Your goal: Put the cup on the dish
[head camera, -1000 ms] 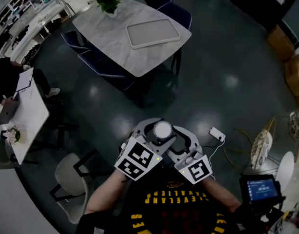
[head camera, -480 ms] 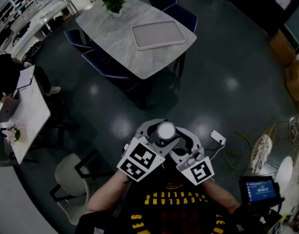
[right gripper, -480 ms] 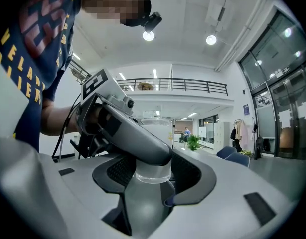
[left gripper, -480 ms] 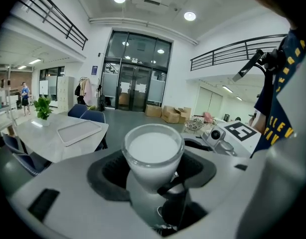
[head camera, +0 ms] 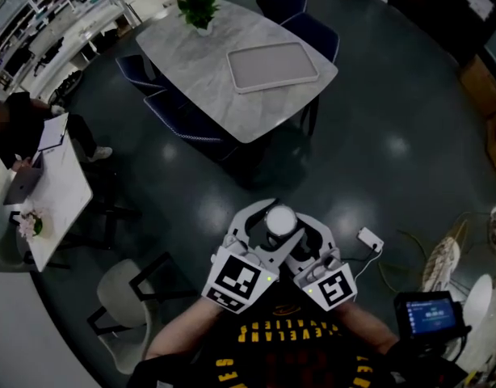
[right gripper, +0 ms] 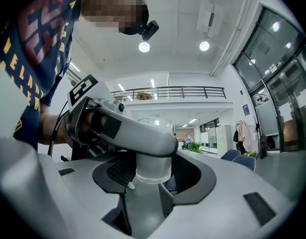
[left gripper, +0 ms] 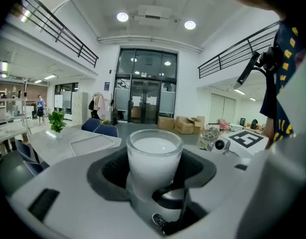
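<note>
So right now you've got the cup (head camera: 280,219) up in the air right in front of your chest, upright, nowhere near the dish (head camera: 273,65) yet. Your left claw (left gripper: 154,183) is opened wide and pinching the cup between its pads. The right claw (right gripper: 153,176) is spread around the same cup from the other side, crossing the left one. I can't tell if its pads actually press.

The thing that matters: the dish is straight ahead and well away, lying flat on the marble counter (head camera: 191,63). It sits on the right half of the top, long side running across your view. Neither hand is nearer, since both are on the cup.

My guess is it's mostly a walk over open floor. Watch the blue chairs (head camera: 183,120) tucked along the counter's left edge. There's also a white plug block with its cable (head camera: 369,238) on the floor just right of you. The potted plant (head camera: 199,8) is at the far end, out of the way.
</note>
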`<state>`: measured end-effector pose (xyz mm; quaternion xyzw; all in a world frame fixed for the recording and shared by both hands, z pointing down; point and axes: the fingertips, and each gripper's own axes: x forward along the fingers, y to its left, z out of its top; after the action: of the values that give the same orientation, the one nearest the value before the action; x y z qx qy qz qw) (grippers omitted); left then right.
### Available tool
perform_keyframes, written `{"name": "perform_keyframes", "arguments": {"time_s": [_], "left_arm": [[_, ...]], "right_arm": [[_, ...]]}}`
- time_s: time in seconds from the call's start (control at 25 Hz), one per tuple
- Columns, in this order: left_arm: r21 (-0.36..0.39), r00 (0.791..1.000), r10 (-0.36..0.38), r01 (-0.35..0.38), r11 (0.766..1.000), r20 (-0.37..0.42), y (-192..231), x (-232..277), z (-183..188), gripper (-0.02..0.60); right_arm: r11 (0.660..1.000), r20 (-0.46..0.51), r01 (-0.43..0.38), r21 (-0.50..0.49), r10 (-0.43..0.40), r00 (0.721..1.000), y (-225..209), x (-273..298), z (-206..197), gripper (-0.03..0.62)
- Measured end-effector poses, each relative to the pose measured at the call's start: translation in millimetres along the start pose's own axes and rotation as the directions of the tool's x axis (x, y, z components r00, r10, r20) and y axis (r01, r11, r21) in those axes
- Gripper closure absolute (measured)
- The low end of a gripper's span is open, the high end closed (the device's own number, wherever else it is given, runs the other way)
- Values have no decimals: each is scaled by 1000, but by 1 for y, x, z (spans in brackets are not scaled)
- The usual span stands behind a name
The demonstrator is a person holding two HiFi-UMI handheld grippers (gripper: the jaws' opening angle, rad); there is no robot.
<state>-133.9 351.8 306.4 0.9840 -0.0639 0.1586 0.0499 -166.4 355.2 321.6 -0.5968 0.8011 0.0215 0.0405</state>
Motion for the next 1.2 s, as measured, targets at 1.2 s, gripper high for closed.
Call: {"name": "perform_keyframes", "arguments": {"time_s": [1.2], "left_arm": [[-31,972,220,-219,975,86,116,159,61,318]], "right_arm": [[966,-51,-257,23,258,965,-188,85,-16,368]]}}
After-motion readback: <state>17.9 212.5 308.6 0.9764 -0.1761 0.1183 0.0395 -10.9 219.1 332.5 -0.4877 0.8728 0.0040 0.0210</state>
